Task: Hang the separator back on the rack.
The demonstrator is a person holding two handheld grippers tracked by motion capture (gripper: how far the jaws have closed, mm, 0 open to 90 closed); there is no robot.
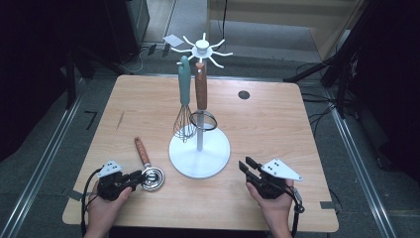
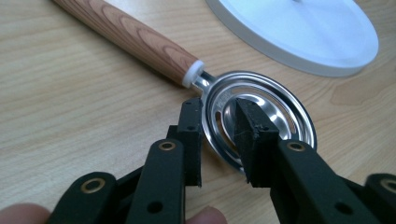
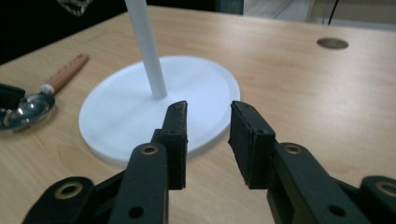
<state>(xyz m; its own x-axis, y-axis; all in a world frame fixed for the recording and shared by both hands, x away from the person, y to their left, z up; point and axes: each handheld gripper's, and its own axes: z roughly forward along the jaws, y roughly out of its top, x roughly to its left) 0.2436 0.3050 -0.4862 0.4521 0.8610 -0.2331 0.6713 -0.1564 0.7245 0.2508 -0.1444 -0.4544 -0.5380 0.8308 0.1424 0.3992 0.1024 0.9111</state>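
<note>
Now, the step in hand as I judge it: pick up the wooden-handled strainer (image 2: 219, 105) lying flat on the table (image 1: 277, 124), at about 8 o'clock from the white utensil stand (image 1: 199, 153), presumably to hang it beside the whisk (image 1: 184, 99) already on the hooks. My left gripper (image 2: 219, 135) straddles the near rim of the steel bowl: one pad outside the rim, one inside. Jaws part open, narrow gap; I cannot tell that the pads press on the rim. To do it well: close squarely on the rim, near the handle joint, lift level so the handle does not swing. My right gripper (image 3: 208, 140) sits at 4 o'clock from the stand, jaws part open, nothing between them.
</note>
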